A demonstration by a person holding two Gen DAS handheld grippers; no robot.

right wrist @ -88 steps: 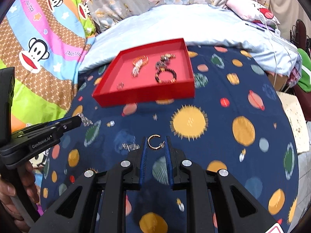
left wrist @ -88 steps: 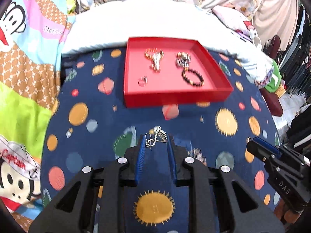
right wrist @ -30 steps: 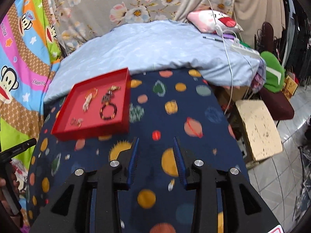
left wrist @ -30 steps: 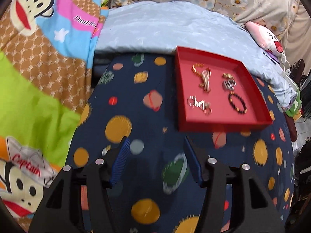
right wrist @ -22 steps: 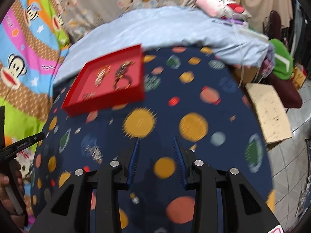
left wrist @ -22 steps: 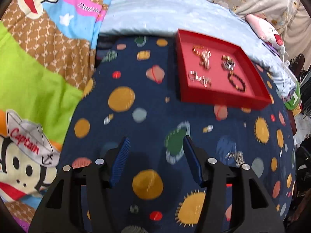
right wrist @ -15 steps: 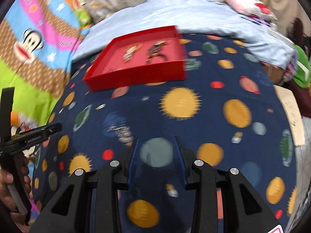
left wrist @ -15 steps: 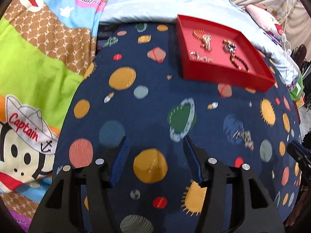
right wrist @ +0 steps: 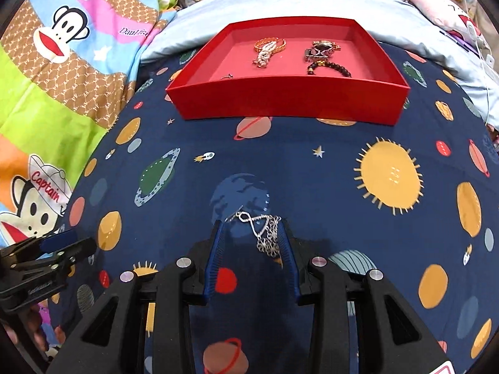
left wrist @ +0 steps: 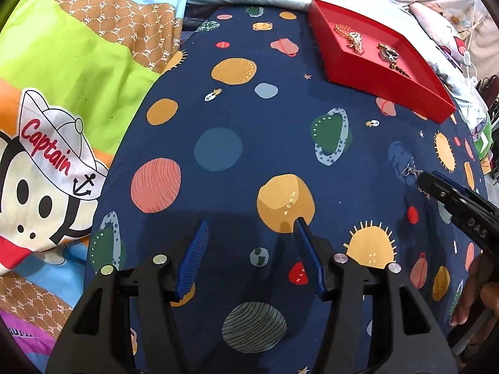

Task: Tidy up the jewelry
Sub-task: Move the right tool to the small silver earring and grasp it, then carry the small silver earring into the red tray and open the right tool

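Left gripper (left wrist: 251,229): two matte black angular finger arms with triangular cut-outs, each bearing two round silver screw heads and ending in a ribbed blue pad (left wrist: 193,255). Right gripper (right wrist: 249,238): same build, blue ribbed pads, four silver screws, a white-and-red label corner below its right arm. Seen from the left wrist, its black side carries pale embossed lettering, probably "DAS". Behind that lettering, fingers (left wrist: 467,299) of a bare hand, no sleeve visible.

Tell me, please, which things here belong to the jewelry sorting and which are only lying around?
For the job: silver chain between the open fingers of the right gripper; red tray; gold bracelet and dark bead bracelet inside it.

Lying about: monkey blanket; light blue pillow.
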